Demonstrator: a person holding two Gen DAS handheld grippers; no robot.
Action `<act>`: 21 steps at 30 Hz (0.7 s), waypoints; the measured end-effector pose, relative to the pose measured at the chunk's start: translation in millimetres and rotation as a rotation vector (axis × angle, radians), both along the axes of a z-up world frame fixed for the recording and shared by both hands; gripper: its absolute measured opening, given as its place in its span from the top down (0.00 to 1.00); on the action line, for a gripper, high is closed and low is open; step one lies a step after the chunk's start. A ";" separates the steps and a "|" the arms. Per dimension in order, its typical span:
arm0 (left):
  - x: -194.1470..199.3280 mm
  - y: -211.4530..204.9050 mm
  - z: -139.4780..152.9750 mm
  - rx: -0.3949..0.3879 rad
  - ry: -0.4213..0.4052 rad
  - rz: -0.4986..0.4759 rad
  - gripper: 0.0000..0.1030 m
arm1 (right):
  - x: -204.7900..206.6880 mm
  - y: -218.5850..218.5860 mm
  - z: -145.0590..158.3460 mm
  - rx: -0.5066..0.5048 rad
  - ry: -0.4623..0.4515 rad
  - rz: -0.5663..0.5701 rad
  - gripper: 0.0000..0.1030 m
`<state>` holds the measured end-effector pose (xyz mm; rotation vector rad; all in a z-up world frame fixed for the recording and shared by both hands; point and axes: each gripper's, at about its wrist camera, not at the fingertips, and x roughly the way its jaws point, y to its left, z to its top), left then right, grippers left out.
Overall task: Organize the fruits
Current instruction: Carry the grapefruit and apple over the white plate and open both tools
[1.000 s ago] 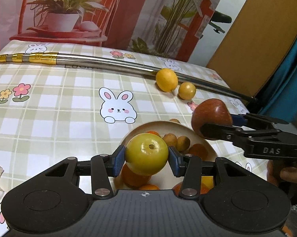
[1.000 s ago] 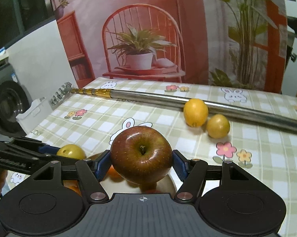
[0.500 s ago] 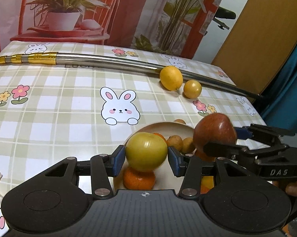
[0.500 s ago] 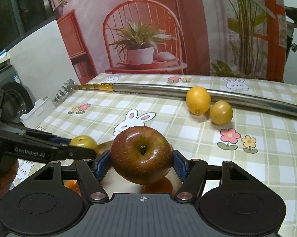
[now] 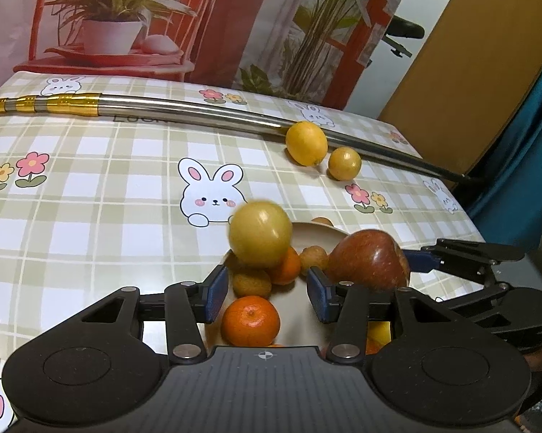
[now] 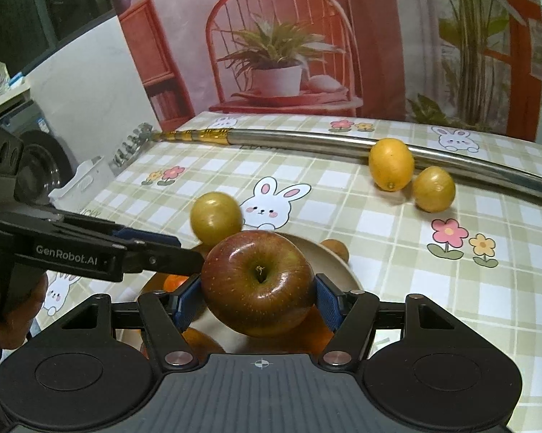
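Note:
A yellow-green apple [image 5: 260, 232] shows blurred just ahead of my left gripper [image 5: 267, 288], free of its blue pads, over the far left rim of the cream bowl [image 5: 318, 229]. The left jaws stand apart with nothing between them. My right gripper [image 6: 258, 296] is shut on a red apple [image 6: 258, 283] held over the bowl [image 6: 328, 263], stem side toward the camera. The red apple [image 5: 368, 261] sits right of the left jaws. In the right wrist view the yellow-green apple [image 6: 216, 217] lies beyond the left gripper's fingers [image 6: 184, 252].
The bowl holds a mandarin [image 5: 251, 321], small brownish fruits [image 5: 312, 258] and more orange fruit. Two yellow citrus fruits [image 5: 306, 142] [image 5: 344, 163] lie against a long metal pole [image 5: 184, 113] across the far part of the checked tablecloth. The table's edge runs close on the right.
The yellow-green apple has left the left jaws and now sits blurred ahead of them at the bowl's rim. The red apple stays gripped and has sunk closer to the bowl.

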<state>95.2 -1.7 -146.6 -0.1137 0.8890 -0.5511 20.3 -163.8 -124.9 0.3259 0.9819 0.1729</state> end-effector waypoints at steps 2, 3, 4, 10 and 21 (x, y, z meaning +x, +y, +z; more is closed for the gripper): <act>0.7 3.3 0.6 -0.008 0.001 0.011 0.51 | 1.3 1.6 -0.9 0.002 0.011 0.005 0.40; 1.0 5.1 1.2 -0.012 0.001 0.017 0.51 | 1.5 2.1 -1.1 0.003 0.015 0.007 0.40; 1.2 6.2 1.9 -0.016 0.001 0.022 0.51 | 2.5 3.4 -1.5 0.003 0.021 0.010 0.40; -1.7 16.3 8.0 -0.043 -0.011 0.053 0.51 | 7.5 8.8 -5.3 0.009 0.056 0.017 0.40; -6.8 28.5 17.6 -0.027 -0.054 0.113 0.50 | 15.5 19.7 -13.9 0.003 0.116 0.037 0.40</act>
